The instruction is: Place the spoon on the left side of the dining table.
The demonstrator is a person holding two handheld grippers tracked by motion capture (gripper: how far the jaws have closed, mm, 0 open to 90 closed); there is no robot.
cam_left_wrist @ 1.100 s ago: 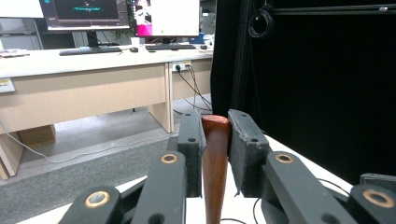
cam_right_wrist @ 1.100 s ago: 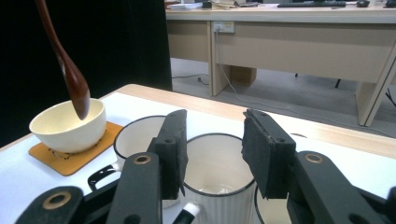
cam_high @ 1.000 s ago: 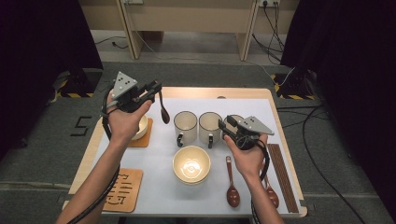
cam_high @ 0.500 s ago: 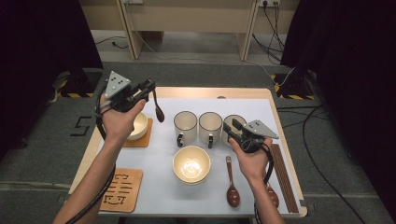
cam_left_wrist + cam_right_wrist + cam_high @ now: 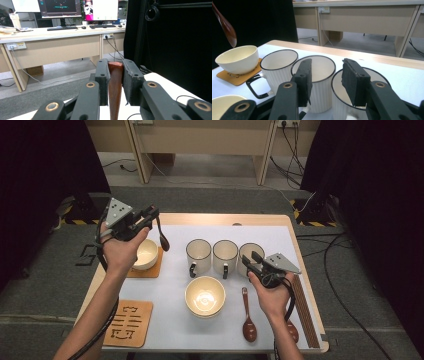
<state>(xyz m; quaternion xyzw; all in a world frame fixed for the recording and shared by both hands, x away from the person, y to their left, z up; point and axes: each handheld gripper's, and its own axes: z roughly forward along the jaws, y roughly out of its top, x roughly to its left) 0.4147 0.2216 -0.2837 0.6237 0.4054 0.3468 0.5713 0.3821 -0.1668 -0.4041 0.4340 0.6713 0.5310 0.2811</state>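
High view: a person's left gripper (image 5: 151,217) is hanging above the table's (image 5: 280,232) ten o'clock corner, its jaws pinching the handle of a dark wooden spoon (image 5: 162,236) whose bowl is dangling just over a cream bowl (image 5: 145,254) sitting on a coaster (image 5: 152,269). Left gripper view is showing the two black pads pressing on either side of the spoon's (image 5: 115,90) reddish-brown handle end, desks and monitors lying beyond. At four o'clock the right gripper (image 5: 253,261) is hovering low beside the rightmost of three white mugs (image 5: 249,254), which are standing in a row at the table's centre. Right gripper view is showing its jaws spread apart with nothing between them, looking across the mugs' (image 5: 315,75) black rims, with the held spoon (image 5: 226,27) hanging at eleven o'clock over the cream bowl (image 5: 237,58). A second cream bowl (image 5: 205,296) is resting at six o'clock, another spoon (image 5: 247,317) lying just right of it, and a second coaster (image 5: 129,323) is lying at the eight o'clock corner.
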